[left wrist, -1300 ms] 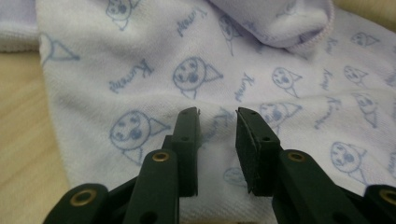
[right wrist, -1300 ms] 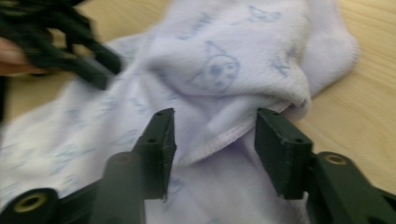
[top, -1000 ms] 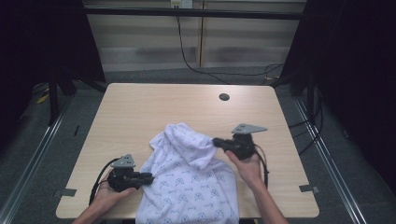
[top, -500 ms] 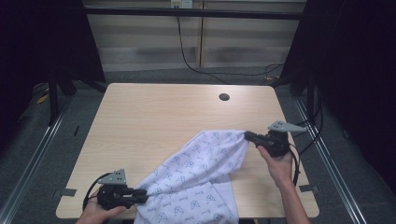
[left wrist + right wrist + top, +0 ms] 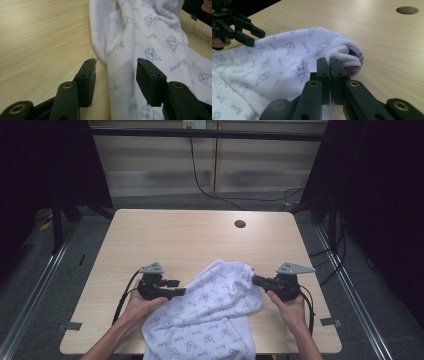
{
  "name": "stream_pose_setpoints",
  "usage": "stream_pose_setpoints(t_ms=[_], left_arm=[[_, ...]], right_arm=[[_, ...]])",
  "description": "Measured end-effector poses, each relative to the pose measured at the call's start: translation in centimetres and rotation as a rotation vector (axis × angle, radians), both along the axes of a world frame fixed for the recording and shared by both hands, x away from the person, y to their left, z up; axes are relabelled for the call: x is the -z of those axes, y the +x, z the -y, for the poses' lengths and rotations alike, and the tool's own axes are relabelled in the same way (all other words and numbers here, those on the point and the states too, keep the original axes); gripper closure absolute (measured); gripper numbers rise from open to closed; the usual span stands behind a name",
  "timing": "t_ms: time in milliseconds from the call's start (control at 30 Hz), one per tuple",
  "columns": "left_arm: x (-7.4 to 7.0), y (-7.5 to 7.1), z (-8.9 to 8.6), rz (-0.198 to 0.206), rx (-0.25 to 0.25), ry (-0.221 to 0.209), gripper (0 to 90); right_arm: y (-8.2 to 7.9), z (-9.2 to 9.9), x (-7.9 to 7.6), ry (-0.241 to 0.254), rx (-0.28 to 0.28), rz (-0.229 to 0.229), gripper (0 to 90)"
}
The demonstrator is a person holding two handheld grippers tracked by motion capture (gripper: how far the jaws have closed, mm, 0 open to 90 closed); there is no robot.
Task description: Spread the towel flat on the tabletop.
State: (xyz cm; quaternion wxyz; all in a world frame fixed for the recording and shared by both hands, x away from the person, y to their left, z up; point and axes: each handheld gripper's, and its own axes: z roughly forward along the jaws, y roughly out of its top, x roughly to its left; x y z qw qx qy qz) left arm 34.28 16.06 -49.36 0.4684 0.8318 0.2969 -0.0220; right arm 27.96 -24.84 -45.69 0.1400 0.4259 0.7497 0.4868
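Observation:
A white garment [image 5: 210,312] printed with small blue figures lies on the near half of the wooden table [image 5: 175,240] and hangs over its front edge. My right gripper [image 5: 256,280] is at the garment's right corner and is shut on its ribbed hem [image 5: 344,56]. In the right gripper view the right gripper [image 5: 329,63] has both jaws pressed together on that hem. My left gripper [image 5: 179,288] sits at the garment's left edge. Its jaws have just been opening. In the left gripper view the left gripper [image 5: 116,72] straddles a loose fold of the garment [image 5: 160,45], with neither pad pressing on it.
A round cable hole [image 5: 240,224] sits in the far right part of the tabletop. Bare wood stretches across the far half. Black cables [image 5: 200,180] run over the floor behind the table, and metal rails flank both sides.
The left gripper has moved right and away from the front edge, and its jaws have spread. The right gripper has come back leftward, so the stretched garment now lies slack.

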Motion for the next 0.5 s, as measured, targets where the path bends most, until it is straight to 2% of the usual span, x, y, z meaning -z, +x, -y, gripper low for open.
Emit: stream_pose_setpoints(t_ms=[67, 100, 133, 167, 200, 233, 333, 400, 433, 467, 500], left_arm=[[0.6, 0.2, 1.2, -0.024, 0.019, 0.031, 54.7], [0.8, 0.2, 1.4, -0.024, 0.033, 0.044, 64.3], [1.0, 0.3, 1.7, -0.032, 0.035, 0.062, 69.9], [1.1, 0.3, 1.8, -0.042, 0.035, 0.063, 78.3], [1.0, 0.3, 1.7, -0.032, 0.034, 0.050, 83.7], [0.5, 0.3, 1.3, -0.028, 0.021, 0.015, 85.6], [-1.0, 0.6, 0.0, -0.007, -0.009, -0.046, 86.5], [-2.8, 1.0, -1.3, 0.024, -0.050, -0.105, 86.5], [-3.5, 1.2, -1.7, 0.031, -0.057, -0.119, 86.5], [-4.8, 1.4, -2.3, 0.065, -0.072, -0.129, 86.5], [-5.6, 1.6, -2.7, 0.082, -0.083, -0.137, 86.5]], right_arm=[[0.3, -0.1, -0.3, 0.011, 0.000, 0.004, 87.4], [0.5, -0.3, -0.5, 0.017, -0.006, 0.009, 87.4], [0.6, -0.3, -0.6, 0.020, -0.007, 0.016, 87.4], [0.7, -0.4, -0.7, 0.029, -0.013, 0.013, 87.4], [0.9, -0.5, -0.9, 0.027, -0.016, 0.020, 87.4], [1.0, -0.5, -1.0, 0.028, -0.014, 0.017, 87.4], [1.6, -0.5, -1.7, 0.030, -0.002, 0.026, 87.5], [2.2, -0.2, -2.5, 0.037, 0.009, 0.040, 87.5], [2.6, 0.1, -3.3, 0.049, 0.018, 0.058, 87.5], [2.8, 0.2, -3.8, 0.058, 0.022, 0.071, 87.5], [3.2, 0.4, -4.9, 0.068, 0.032, 0.093, 87.6]])
